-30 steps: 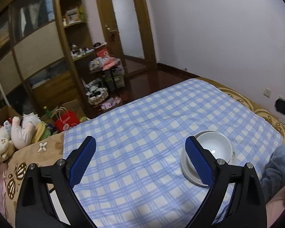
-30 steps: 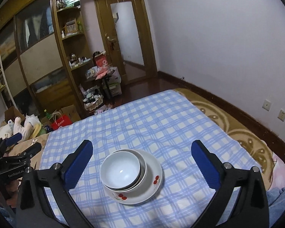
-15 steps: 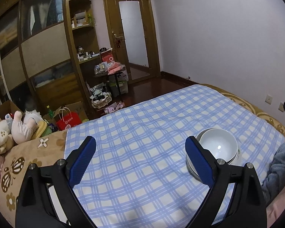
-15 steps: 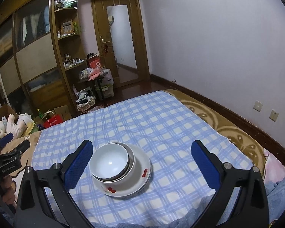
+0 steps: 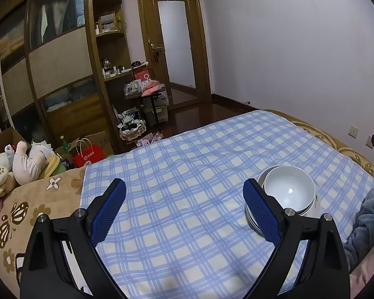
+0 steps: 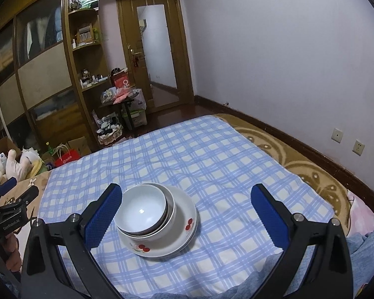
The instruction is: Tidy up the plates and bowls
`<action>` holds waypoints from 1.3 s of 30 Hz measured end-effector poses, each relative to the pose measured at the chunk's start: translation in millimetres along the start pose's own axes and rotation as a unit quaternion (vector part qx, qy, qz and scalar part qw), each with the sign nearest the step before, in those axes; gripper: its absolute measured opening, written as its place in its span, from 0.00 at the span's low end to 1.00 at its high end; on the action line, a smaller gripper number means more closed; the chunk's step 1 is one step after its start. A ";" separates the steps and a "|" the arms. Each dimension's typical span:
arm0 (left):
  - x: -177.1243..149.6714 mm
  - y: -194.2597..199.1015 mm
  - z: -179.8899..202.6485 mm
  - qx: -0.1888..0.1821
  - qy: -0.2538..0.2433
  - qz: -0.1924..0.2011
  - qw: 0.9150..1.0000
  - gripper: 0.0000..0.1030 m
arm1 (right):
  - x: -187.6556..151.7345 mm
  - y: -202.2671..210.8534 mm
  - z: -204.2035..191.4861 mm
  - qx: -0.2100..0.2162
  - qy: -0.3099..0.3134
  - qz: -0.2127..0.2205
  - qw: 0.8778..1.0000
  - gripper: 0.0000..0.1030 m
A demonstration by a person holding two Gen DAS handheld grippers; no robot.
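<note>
At the bottom of the right wrist view, right gripper [image 6: 187, 214] spread wide, empty, blue pads flanking a stack at lower centre: white bowls [image 6: 142, 209] nested on plates [image 6: 179, 234] (cherry print on the rim), resting on the blue checked sheet [image 6: 212, 164]. In the left wrist view, left gripper [image 5: 184, 211] likewise wide and empty, the stack at lower right behind its right pad. Farther back, upper left, wooden wardrobe [image 6: 45, 74].

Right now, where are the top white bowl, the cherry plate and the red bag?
top white bowl [image 6: 143, 208], right wrist view, inner bottom.
cherry plate [image 6: 184, 214], right wrist view, bare right rim.
red bag [image 5: 91, 156], left wrist view, front face.
</note>
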State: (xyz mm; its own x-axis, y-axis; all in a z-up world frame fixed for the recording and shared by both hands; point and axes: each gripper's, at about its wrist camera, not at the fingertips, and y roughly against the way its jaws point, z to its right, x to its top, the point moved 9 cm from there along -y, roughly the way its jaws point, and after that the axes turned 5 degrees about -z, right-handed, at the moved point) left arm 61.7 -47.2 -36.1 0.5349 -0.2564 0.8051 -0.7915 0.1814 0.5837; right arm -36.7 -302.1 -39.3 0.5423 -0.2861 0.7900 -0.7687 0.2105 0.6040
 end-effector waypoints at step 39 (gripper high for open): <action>-6.5 -13.0 -14.8 0.033 0.040 -0.020 0.998 0.91 | -5.6 -4.6 -2.6 0.006 0.001 -0.005 1.000 1.00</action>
State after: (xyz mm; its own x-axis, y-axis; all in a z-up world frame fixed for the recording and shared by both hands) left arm 72.9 -33.8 -47.3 0.5863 -0.1856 0.7886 -0.7855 0.1081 0.6094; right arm -35.4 -299.0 -46.2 0.5502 -0.2857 0.7846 -0.7680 0.1959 0.6098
